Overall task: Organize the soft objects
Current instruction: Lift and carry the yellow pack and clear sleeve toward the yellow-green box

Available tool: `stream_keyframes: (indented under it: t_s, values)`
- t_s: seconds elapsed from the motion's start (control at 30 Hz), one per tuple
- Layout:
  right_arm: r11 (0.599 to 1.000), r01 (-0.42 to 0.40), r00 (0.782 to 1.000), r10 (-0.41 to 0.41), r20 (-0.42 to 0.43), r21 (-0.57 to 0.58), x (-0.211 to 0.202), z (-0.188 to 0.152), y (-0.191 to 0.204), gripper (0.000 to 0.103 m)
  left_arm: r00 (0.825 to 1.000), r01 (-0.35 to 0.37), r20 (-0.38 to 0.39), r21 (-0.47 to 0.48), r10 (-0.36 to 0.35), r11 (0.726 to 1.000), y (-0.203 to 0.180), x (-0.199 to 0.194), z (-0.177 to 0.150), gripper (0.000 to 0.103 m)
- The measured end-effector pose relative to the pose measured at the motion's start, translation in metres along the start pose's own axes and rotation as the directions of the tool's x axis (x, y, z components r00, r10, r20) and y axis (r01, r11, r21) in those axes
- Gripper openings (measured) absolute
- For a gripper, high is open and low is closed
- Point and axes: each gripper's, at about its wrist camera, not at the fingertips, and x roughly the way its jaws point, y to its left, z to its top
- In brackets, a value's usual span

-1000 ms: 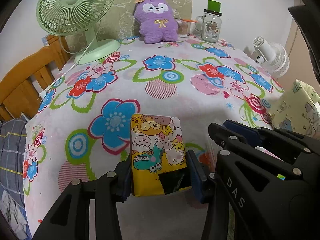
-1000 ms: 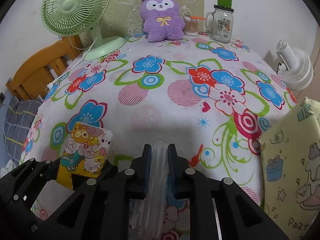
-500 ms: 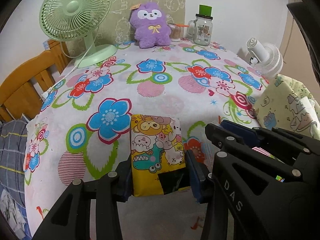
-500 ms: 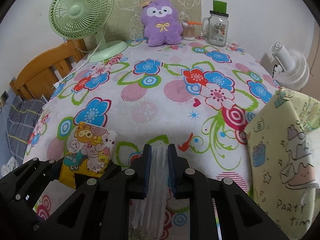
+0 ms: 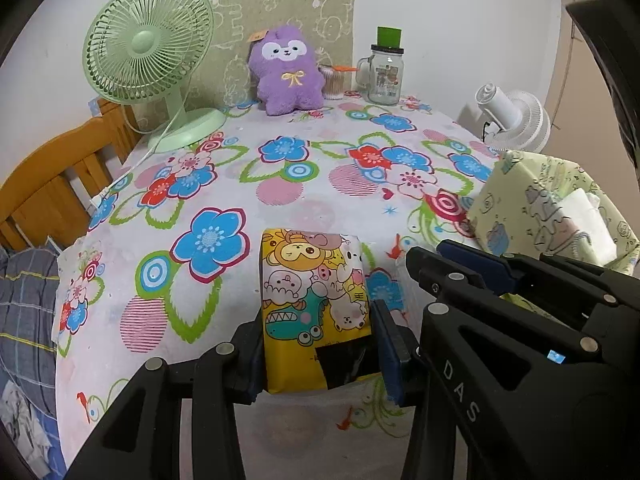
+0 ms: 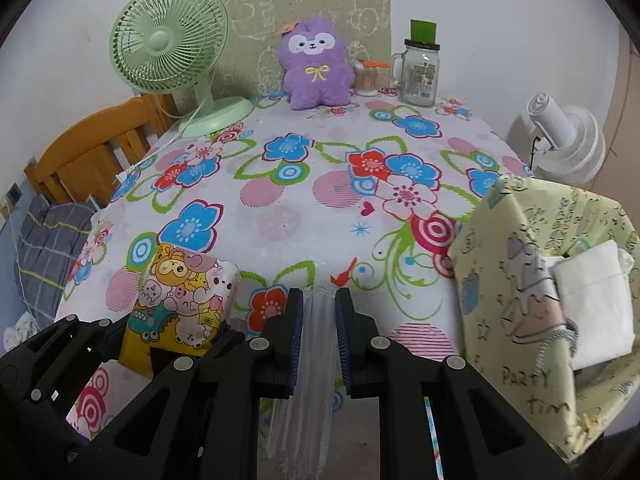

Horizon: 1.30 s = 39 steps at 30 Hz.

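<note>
The left gripper is clamped on the yellow cartoon-print packet, its pads pressing the packet's two long sides. The packet's long axis runs straight out ahead of the fingers toward the far side of the table, and the whole thing hangs clear above the near edge of the floral cloth. The right gripper is squeezed together on a thin clear plastic pack that droops down below the pads (what it contains is too faint to tell). The two grippers sit just beside each other, left one to the left.

What the next move likely turns on is the pale green fabric bin at the near right, its mouth open with a white folded cloth inside. It lies to the right of both grippers, and the right gripper is the nearer one; the left would have to cross behind or over it to reach the bin.
</note>
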Motion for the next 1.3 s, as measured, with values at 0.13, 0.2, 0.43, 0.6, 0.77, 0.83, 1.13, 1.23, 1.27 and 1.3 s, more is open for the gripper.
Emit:
stream_keyframes:
  t_s: [0.13, 0.2, 0.43, 0.6, 0.77, 0.83, 1.13, 1.23, 1.27, 1.3]
  values:
    - [1.0, 0.001, 1.0, -0.001, 0.014, -0.002, -0.011, -0.002, -0.005, 0.019, 1.0, 0.001, 0.01, 0.004, -0.001, 1.0, -0.008, -0.008, -0.001, 0.047]
    - [1.0, 0.003, 1.0, -0.003, 0.022, -0.003, -0.017, -0.002, -0.006, 0.019, 1.0, 0.002, 0.019, 0.006, -0.002, 1.0, -0.011, -0.012, -0.001, 0.047]
    - [1.0, -0.001, 0.999, 0.002, 0.046, -0.007, -0.035, -0.004, -0.01, 0.019, 0.999, -0.002, 0.044, 0.01, 0.002, 1.0, -0.02, -0.029, -0.001, 0.047]
    - [1.0, -0.003, 0.998, 0.003, 0.065, -0.012, -0.049, -0.003, -0.012, 0.019, 0.998, -0.004, 0.062, 0.013, 0.003, 1.0, -0.024, -0.041, -0.002, 0.047]
    - [1.0, -0.004, 0.996, 0.005, 0.085, -0.014, -0.063, -0.001, -0.014, 0.019, 0.997, -0.007, 0.081, 0.015, 0.006, 1.0, -0.028, -0.052, -0.001, 0.047]
    - [1.0, -0.002, 0.996, 0.004, 0.092, -0.013, -0.07, 0.0, -0.016, 0.019, 0.996, -0.008, 0.089, 0.018, 0.006, 1.0, -0.031, -0.057, 0.001, 0.047]
    - [1.0, -0.004, 0.992, 0.006, 0.126, -0.02, -0.092, 0.007, -0.023, 0.019, 0.992, -0.012, 0.123, 0.021, 0.009, 1.0, -0.04, -0.077, 0.009, 0.047]
    - [1.0, -0.005, 0.991, 0.008, 0.137, -0.022, -0.097, 0.009, -0.026, 0.019, 0.991, -0.014, 0.134, 0.021, 0.011, 1.0, -0.042, -0.082, 0.012, 0.047]
    - [1.0, -0.005, 0.99, 0.008, 0.141, -0.024, -0.1, 0.01, -0.028, 0.019, 0.99, -0.015, 0.139, 0.021, 0.012, 1.0, -0.044, -0.084, 0.013, 0.047]
    - [1.0, -0.004, 0.989, 0.007, 0.146, -0.024, -0.102, 0.01, -0.029, 0.019, 0.99, -0.015, 0.142, 0.021, 0.012, 1.0, -0.045, -0.085, 0.013, 0.047]
